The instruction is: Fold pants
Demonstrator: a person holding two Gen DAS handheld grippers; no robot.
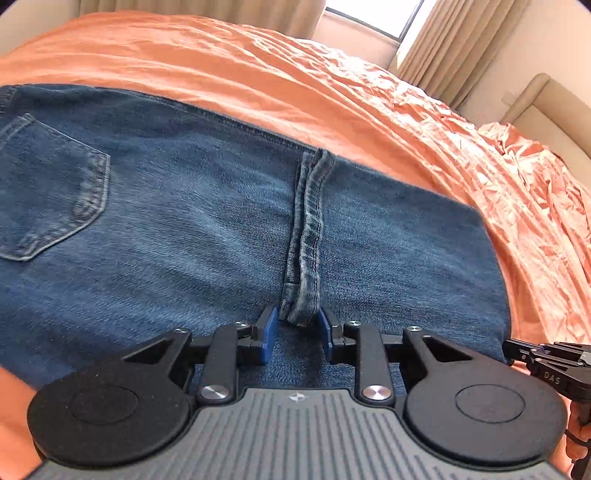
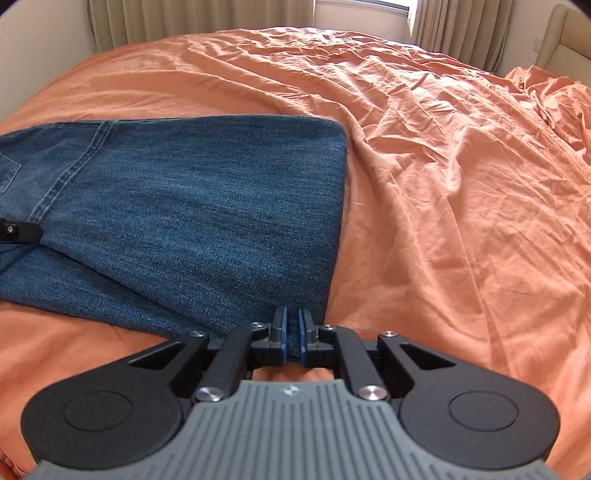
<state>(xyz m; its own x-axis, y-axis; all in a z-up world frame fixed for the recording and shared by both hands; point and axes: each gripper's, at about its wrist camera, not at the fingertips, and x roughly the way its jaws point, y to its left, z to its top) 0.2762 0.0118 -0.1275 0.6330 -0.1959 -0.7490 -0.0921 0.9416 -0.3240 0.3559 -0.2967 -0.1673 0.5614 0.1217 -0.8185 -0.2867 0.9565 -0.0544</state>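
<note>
From the left wrist camera, the blue jeans (image 1: 207,221) lay spread across the orange bedsheet (image 1: 369,103), folded over so a thick stitched hem (image 1: 306,236) ran straight toward the lens, with a back pocket (image 1: 48,188) showing off to the left. The left gripper (image 1: 297,332) sat low on the denim with its blue pads (image 1: 269,328) parted, one on each side of the near end of that hem, which sat between them with a little daylight either side, so the claw was open and not pinching. At the right edge the other tool's black frame (image 1: 546,363) poked in beside the jeans' corner. Beige curtains (image 1: 436,48) and a bright window (image 1: 373,14) stood beyond the bed. Over to the right wrist camera: the jeans (image 2: 192,206) lay to the left and ahead on the rumpled sheet (image 2: 443,166), their folded edge running down toward the lens. The right gripper (image 2: 292,332) had its pads drawn close together with a thin strip of denim at the near corner caught between them, so it was clamped on the jeans. A bit of the left tool (image 2: 18,230) rested on the denim at the far left.
</note>
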